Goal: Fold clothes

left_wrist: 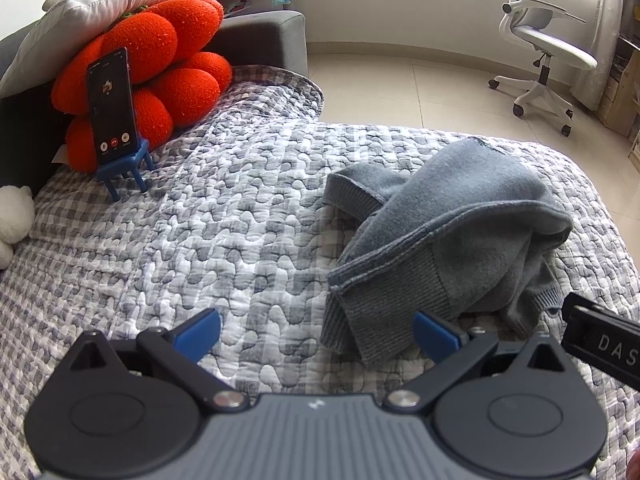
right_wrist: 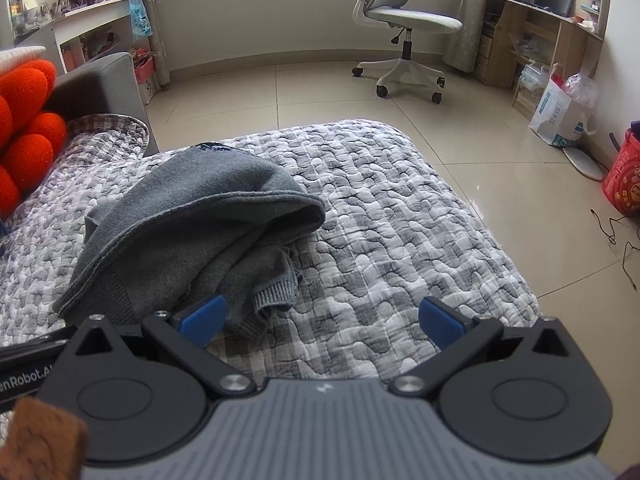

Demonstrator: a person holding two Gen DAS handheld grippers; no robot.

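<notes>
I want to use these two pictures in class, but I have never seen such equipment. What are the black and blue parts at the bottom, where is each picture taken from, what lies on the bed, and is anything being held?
No robot here: a person holds a two-fingered claw in each hand, with a wide-angle camera on each looking along its fingers. One picture comes from the left claw, the other from the right claw. The blue parts are the fingertips. Both claws stand wide open and hold nothing. On the checked quilt lies a crumpled grey sweater, not yet folded. Against an orange cushion a phone stands on a small blue stand. An office chair stands on the floor.
</notes>
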